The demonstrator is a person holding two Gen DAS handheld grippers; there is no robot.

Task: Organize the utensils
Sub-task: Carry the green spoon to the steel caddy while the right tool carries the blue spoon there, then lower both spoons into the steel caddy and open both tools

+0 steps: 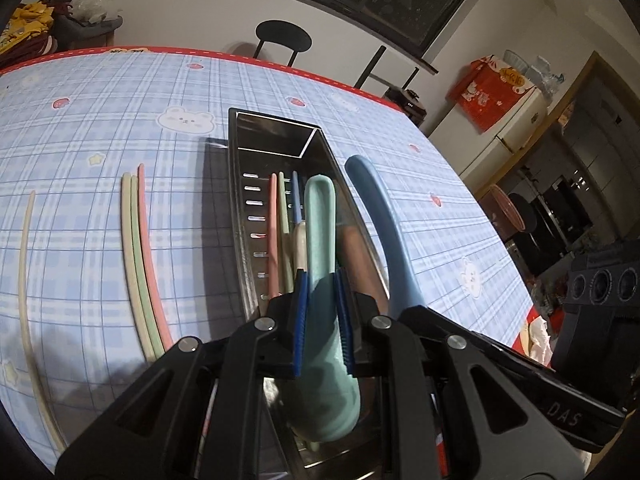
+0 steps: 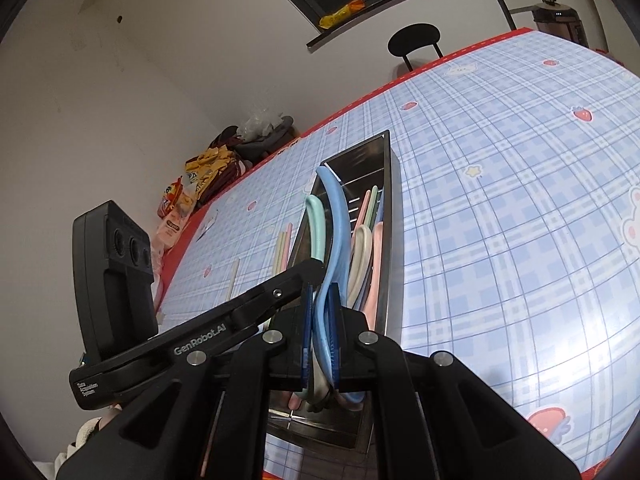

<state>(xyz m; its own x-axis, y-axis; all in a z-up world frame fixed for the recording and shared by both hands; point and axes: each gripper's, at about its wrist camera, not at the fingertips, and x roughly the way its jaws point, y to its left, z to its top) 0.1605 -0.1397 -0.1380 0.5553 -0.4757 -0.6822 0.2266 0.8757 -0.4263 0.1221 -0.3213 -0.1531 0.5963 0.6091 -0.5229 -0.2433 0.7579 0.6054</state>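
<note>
- The left gripper [image 1: 322,312] is clamped on the green spoon [image 1: 322,224], its blue pads pressing the handle from both sides, over the steel utensil tray [image 1: 276,118].
- The right gripper [image 2: 322,320] is likewise closed on the blue spoon [image 2: 334,220], held just above the same tray's near end.
- To do this well, I judge each spoon should be lowered level and parallel to the tray's walls before release (the two grippers sit close, so one at a time is safer).
- Both spoons run lengthwise along the tray, handles pointing away from the cameras toward its far end, bowls nearest the grippers.
- Pink and green chopsticks [image 1: 276,220] already lie inside, same direction; more chopsticks [image 1: 138,248] wait on the tablecloth [image 1: 100,120] beside the tray.
</note>
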